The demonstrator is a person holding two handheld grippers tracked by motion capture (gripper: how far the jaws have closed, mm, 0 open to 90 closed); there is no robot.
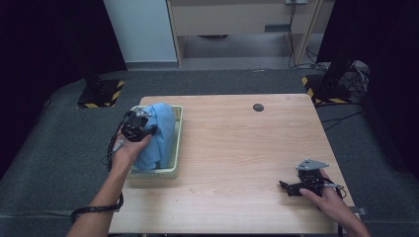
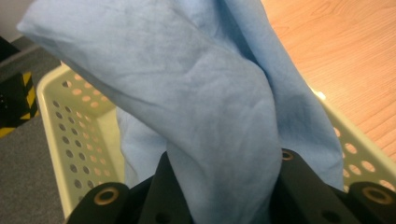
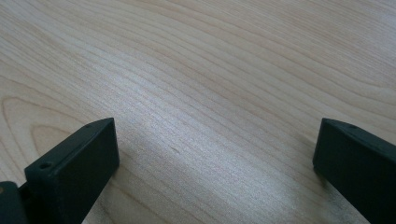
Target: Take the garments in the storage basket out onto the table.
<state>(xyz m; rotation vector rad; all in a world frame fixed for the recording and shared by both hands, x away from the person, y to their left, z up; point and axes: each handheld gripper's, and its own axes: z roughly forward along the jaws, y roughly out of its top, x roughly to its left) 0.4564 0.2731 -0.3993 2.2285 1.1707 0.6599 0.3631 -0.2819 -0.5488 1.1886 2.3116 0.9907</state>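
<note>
Counts: one blue cloth [image 1: 157, 136], one pale green perforated basket [image 1: 174, 170], one wooden table [image 1: 237, 148], one small dark round disc [image 1: 258, 107], two grippers. Left gripper [image 1: 148, 129] sits at about 9 o'clock on the table, over the basket; its jaws are pinched in on the cloth, a bunched fold clamped between them in the left gripper view [image 2: 219, 140]. Cloth hangs from that grip and drapes down into the basket, covering most of its inside; basket holes [image 2: 74, 140] visible on the walls either side. Right gripper [image 1: 285, 187] is at roughly 4 o'clock, low by the table's near right corner, jaws spread wide with nothing in them, bare wood grain [image 3: 210, 93] between them. Disc lies at 12 o'clock near the far edge, well apart from both grippers.
</note>
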